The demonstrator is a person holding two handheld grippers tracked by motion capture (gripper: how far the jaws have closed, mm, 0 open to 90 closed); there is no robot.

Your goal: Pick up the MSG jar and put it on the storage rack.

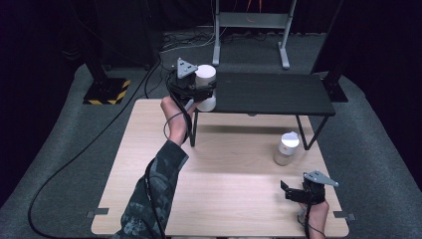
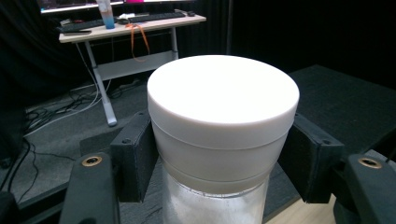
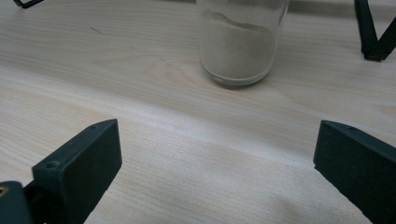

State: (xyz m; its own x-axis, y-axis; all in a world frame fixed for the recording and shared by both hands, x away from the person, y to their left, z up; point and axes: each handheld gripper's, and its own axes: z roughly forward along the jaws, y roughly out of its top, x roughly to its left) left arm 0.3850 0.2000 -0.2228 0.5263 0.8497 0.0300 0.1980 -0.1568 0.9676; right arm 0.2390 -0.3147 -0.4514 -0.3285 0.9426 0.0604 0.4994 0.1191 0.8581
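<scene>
White-lidded jar (image 2: 223, 135): clamped in left claw (image 1: 195, 87), held at the black shelf's (image 1: 271, 94) left end.
Right claw (image 1: 300, 191): jaws apart, empty, low over bench (image 1: 224, 169).
Second jar (image 1: 286, 148): on bench.
Step, likely: shelving the first jar; next, lower and release.

Camouflage sleeve (image 1: 154, 194), black hand-held gripper (image 1: 293, 191)

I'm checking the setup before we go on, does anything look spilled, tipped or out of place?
Nothing stands out. One jar stands upright on the wooden table, its powder inside. The left gripper holds the other jar upright by its white lid, at the black shelf's end. The right gripper is open near the table's front edge.
</scene>
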